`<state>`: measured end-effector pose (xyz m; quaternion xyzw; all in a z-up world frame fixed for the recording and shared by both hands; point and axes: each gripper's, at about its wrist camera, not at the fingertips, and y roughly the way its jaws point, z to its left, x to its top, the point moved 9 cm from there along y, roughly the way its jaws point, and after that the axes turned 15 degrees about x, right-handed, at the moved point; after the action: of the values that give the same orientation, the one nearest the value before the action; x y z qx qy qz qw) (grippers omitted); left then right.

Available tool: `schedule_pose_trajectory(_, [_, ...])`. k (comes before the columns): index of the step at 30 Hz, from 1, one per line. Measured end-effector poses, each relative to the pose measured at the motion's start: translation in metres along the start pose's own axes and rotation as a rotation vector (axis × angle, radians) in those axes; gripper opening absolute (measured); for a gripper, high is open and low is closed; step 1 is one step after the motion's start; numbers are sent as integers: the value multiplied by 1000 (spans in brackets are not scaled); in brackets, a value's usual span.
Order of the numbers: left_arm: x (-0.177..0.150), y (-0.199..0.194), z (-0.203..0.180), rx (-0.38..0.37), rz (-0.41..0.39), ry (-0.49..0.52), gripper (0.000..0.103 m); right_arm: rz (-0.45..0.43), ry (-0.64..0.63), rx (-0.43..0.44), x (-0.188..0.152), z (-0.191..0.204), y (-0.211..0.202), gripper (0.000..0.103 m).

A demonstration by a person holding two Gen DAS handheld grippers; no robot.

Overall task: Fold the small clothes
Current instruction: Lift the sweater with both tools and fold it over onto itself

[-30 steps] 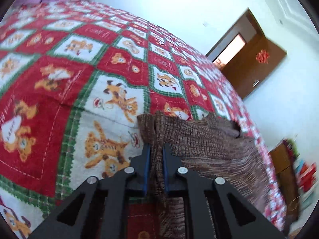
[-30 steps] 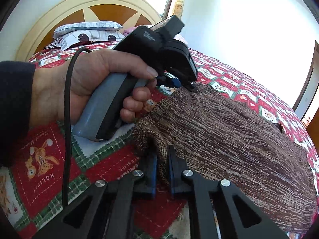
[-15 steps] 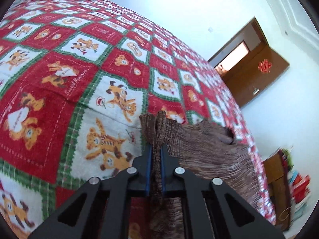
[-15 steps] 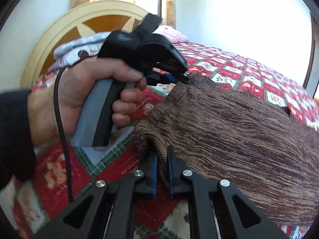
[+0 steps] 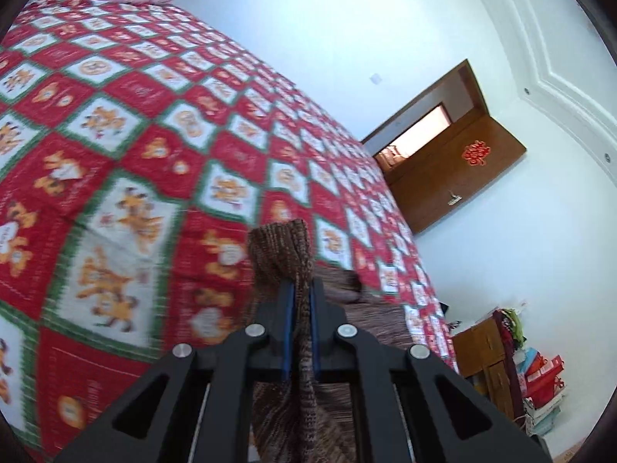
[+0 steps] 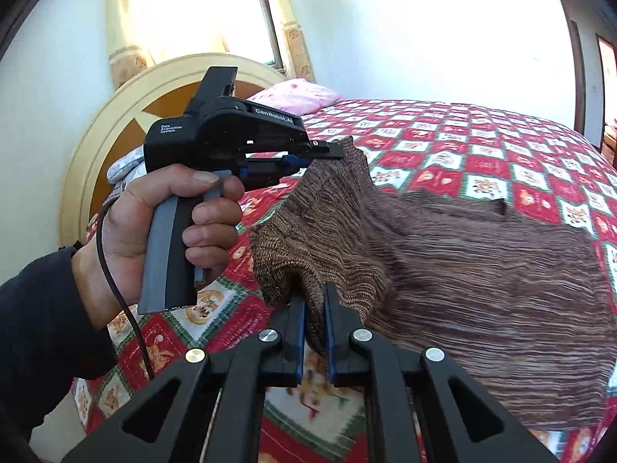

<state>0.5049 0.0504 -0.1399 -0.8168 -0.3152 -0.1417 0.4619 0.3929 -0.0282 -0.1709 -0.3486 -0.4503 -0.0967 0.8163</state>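
A bed (image 6: 482,146) under a red-and-white checked quilt (image 5: 135,146); a brown knitted garment (image 6: 482,277) sprawls across it, a pink pillow (image 6: 297,98) up by the headboard (image 6: 100,146).

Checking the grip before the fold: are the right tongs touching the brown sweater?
Touching. The right wrist view shows the right tongs shut on a bunched edge of the brown sweater, the knit pinched between both blue-lined fingers.

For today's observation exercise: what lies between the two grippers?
A raised edge of the brown knitted garment spans from the left gripper to the right gripper, in the right wrist view.
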Motion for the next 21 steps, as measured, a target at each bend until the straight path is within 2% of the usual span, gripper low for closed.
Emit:
schedule_pose_trajectory(14, [-7,6,-106,-56,-19,111,8,-73,136,19,-4,-55,-76,7])
schedule_pose_trajectory(21, [-19,36,-153,-76,15,168,8,-94,267,18,-15,-98,-114,7])
